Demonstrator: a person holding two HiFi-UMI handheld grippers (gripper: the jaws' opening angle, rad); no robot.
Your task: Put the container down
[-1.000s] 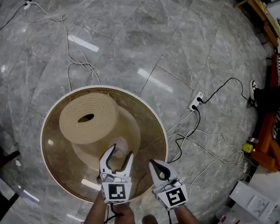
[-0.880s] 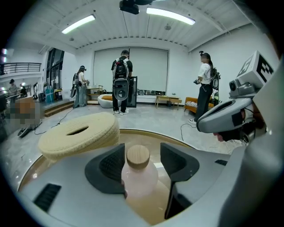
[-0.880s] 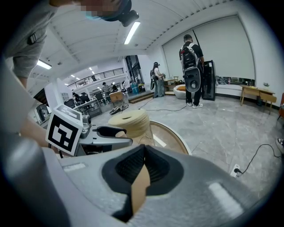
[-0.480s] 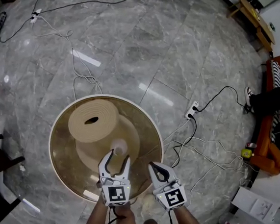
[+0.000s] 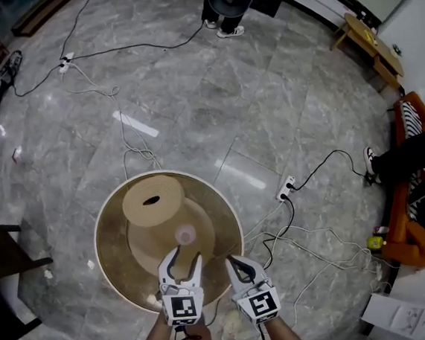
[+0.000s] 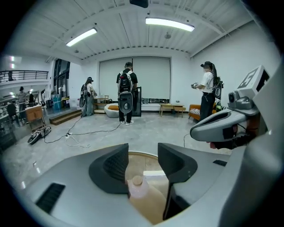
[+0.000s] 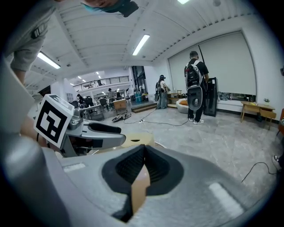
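A small pale translucent container with a round cap (image 5: 185, 235) (image 6: 138, 186) stands upright on the round glass-topped desk with a white rim (image 5: 116, 270). It is close to the desk's middle, well in from every edge. Under the glass shows the desk's beige ribbed pedestal (image 5: 152, 201), a thick roll with a dark hole in its top.

The left claw (image 5: 188, 253) (image 6: 143, 162) is spread, its jaws having just been closing a little. In the left gripper view the container shows in the gap between them (lower down and past the tips, with neither pad touching it). In the head view it sits just beyond that claw's tips. The right claw (image 5: 235, 262) (image 7: 143, 155) is pressed together with nothing between its ribbed pads. In the head view it hangs beside the left one, over the desk's near right rim.

Around the desk lies a grey marble floor (image 5: 264, 86) strewn with white and black cables. A white power strip (image 5: 283, 190) lies off the desk's right edge. People with backpacks (image 6: 126, 93) stand at the far end of the room.
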